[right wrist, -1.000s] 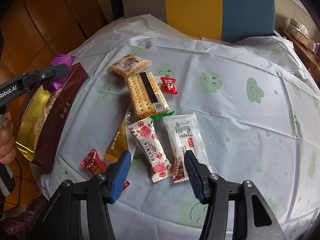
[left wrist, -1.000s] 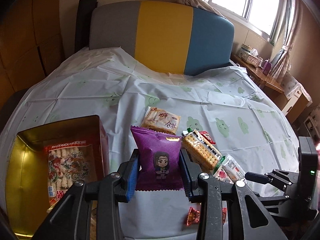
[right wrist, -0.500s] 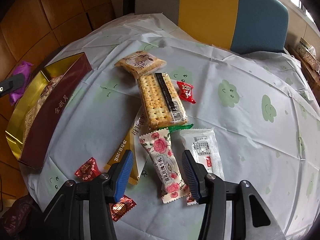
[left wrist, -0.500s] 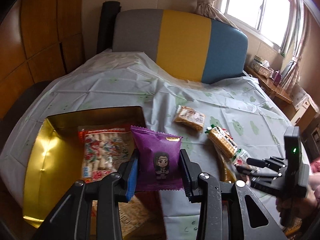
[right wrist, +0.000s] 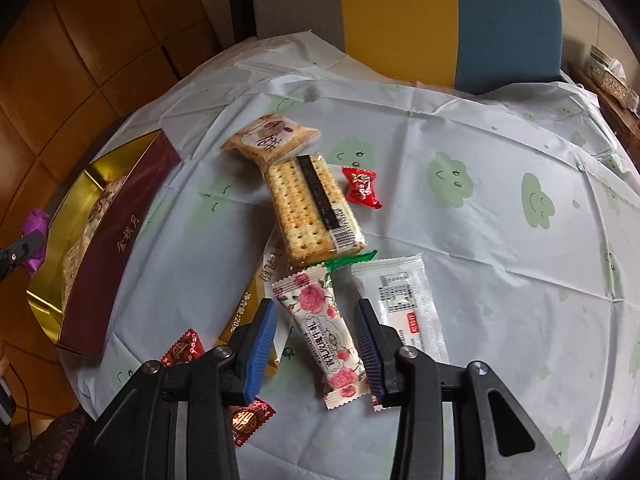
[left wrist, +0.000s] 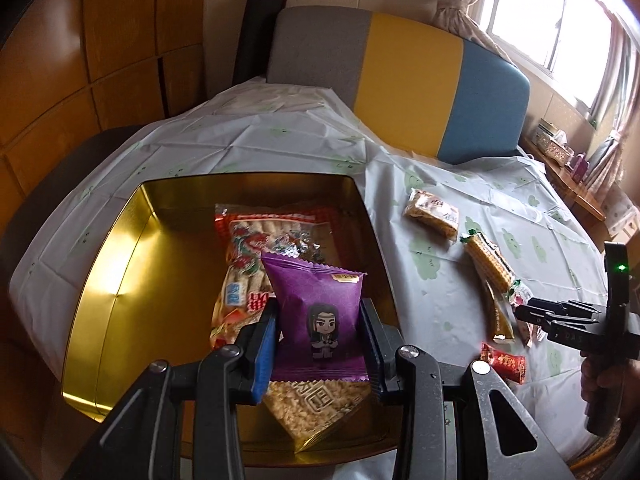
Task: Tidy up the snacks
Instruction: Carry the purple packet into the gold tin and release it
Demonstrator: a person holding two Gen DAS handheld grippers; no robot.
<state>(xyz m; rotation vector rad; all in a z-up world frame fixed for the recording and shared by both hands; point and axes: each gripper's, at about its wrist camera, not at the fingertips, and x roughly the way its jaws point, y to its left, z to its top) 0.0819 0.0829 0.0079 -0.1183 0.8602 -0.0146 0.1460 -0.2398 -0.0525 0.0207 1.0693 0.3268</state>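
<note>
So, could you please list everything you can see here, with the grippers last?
purple snack bag: one, purple, held over the tin
tin: one, gold inside, maroon outside, tablecloth's left edge
red-printed pack: one, in the tin
rice-crisp pack: one, golden, in the tin
cracker pack: one, beige, mid-cloth
biscuit pack: one, tan, beyond the crackers
rose wrapper: one, white-pink, between right gripper's fingers
white sachet: one, right of it
red candies: three
gold sachet: one
tablecloth: white, green clouds
left gripper: shut on the bag
right gripper: closing around the rose wrapper, pads apart from it
</note>
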